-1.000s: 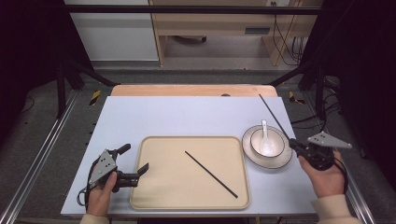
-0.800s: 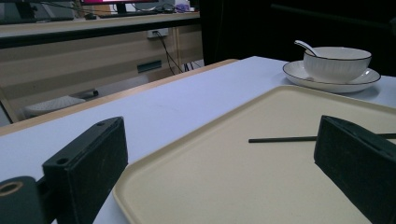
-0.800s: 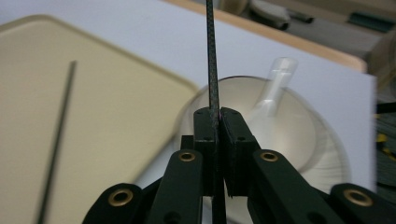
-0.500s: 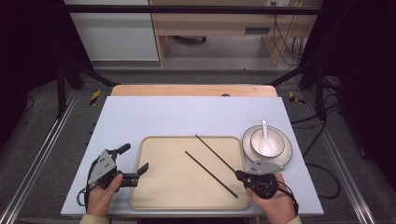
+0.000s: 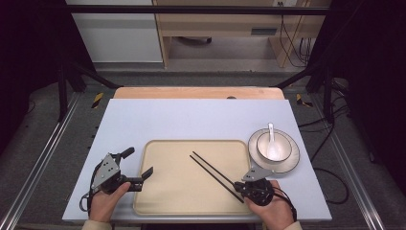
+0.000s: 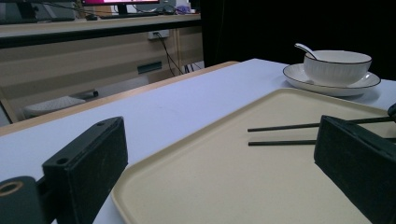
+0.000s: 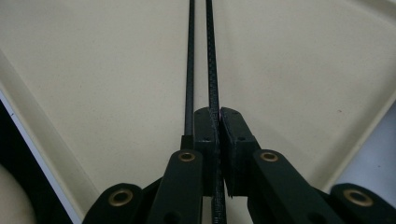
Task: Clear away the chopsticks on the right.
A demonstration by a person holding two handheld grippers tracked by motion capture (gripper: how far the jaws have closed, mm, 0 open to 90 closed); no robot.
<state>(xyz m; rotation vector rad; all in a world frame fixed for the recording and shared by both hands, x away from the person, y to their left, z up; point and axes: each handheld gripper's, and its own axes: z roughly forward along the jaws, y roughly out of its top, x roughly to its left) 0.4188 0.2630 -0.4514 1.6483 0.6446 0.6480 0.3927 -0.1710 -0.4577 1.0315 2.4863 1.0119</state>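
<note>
Our right gripper [image 5: 238, 184] sits at the near right corner of the beige tray [image 5: 163, 201], its jaws pinched tight on one black chopstick [image 7: 212, 84]. The second chopstick [image 7: 189, 70] lies just beside it, flat on the tray, both running diagonally toward the tray's middle. Our left gripper [image 5: 139, 164] rests at the tray's left edge with its jaws spread wide, holding nothing. Just right of the tray stands a plate [image 5: 293, 160] carrying a white bowl [image 5: 282, 144] with a spoon [image 5: 271, 132].
</note>
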